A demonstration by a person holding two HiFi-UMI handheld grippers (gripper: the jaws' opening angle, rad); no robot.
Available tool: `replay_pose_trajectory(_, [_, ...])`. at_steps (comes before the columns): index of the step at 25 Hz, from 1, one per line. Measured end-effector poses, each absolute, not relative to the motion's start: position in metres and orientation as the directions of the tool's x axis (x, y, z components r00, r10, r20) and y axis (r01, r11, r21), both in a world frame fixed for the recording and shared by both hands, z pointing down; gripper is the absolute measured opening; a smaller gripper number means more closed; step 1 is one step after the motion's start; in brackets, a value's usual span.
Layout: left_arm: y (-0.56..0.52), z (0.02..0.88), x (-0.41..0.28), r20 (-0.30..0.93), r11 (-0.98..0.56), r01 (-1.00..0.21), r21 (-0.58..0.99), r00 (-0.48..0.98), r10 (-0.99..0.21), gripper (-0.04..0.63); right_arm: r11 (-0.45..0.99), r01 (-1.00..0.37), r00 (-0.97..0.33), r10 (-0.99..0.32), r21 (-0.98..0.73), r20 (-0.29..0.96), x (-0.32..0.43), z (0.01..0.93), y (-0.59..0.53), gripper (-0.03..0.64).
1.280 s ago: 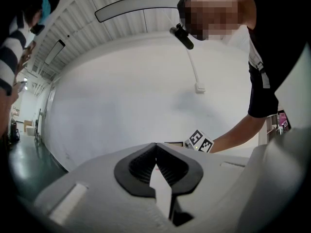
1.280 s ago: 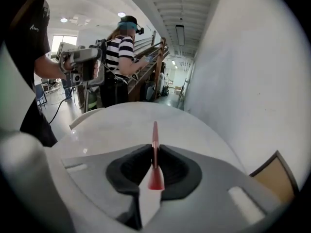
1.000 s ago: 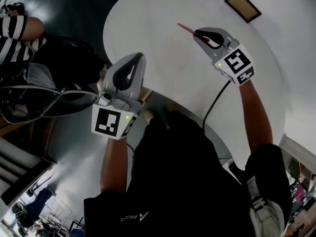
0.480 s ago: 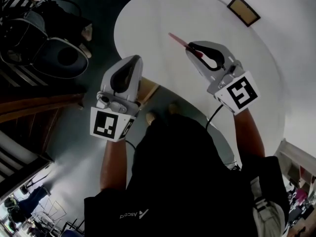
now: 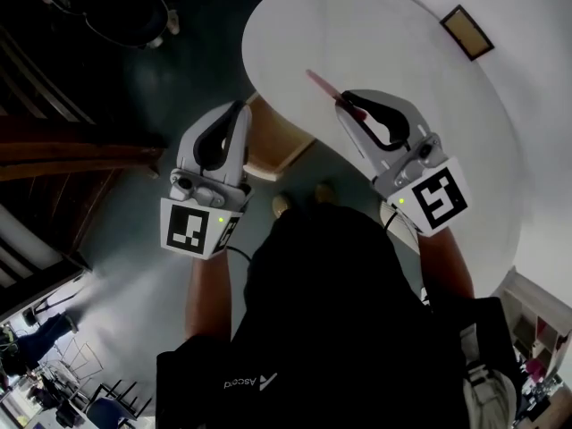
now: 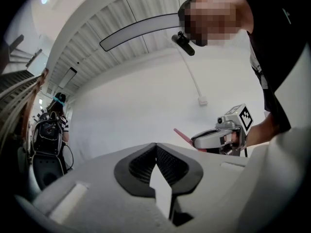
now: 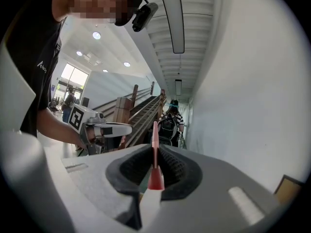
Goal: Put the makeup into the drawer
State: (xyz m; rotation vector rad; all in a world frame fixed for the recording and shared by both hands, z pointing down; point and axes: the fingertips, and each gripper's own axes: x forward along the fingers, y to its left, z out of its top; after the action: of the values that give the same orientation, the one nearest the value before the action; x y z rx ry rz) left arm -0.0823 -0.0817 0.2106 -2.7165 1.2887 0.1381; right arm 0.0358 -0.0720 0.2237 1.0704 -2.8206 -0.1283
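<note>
A slim pink-red makeup pencil (image 5: 322, 84) sticks out of my right gripper (image 5: 345, 107), which is shut on its lower end and held over the near edge of the white round table (image 5: 429, 79). In the right gripper view the pencil (image 7: 154, 144) stands upright between the pads. My left gripper (image 5: 239, 107) hangs to the left, off the table, over the dark floor beside a wooden drawer unit (image 5: 275, 139). Its jaws meet at the tips with nothing between them (image 6: 156, 145). From the left gripper view the right gripper (image 6: 217, 138) and its pencil (image 6: 181, 135) show against a white wall.
A small dark-framed brown board (image 5: 466, 32) lies at the table's far side. The wooden unit stands partly under the table's edge, near the person's feet (image 5: 282, 206). A wooden staircase (image 7: 141, 111) and a person with a backpack (image 7: 170, 123) are farther off.
Both grippers have risen and drawn back from over the table toward its near edge. The pencil stays in the right gripper. The wooden unit has come into view beside the left gripper.
</note>
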Motion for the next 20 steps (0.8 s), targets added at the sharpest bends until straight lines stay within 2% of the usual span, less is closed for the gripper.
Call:
replay_pose_trajectory(3, [-0.071, 0.214, -0.117, -0.141, -0.599, -0.797, -0.077, 0.603, -0.785, 0.011, 0.760, -0.639, -0.756, -0.649, 0.121, 0.086, -0.002, 0.230, -0.059, 0.051])
replay_pose_trajectory(10, [-0.067, 0.211, -0.124, -0.130, -0.551, -0.831, -0.071, 0.555, -0.821, 0.011, 0.777, -0.618, -0.766, -0.629, 0.118, 0.133, -0.011, 0.238, -0.057, 0.051])
replay_pose_trajectory(13, [-0.066, 0.219, -0.153, -0.125, -0.535, -0.843, -0.059, 0.538, -0.833, 0.011, 0.786, -0.604, -0.770, -0.618, 0.131, 0.157, -0.040, 0.254, -0.057, 0.051])
replay_pose_trajectory(20, [-0.070, 0.249, -0.197, -0.096, -0.526, -0.849, -0.036, 0.527, -0.844, 0.011, 0.801, -0.574, -0.753, -0.597, 0.168, 0.276, -0.090, 0.313, -0.059, 0.051])
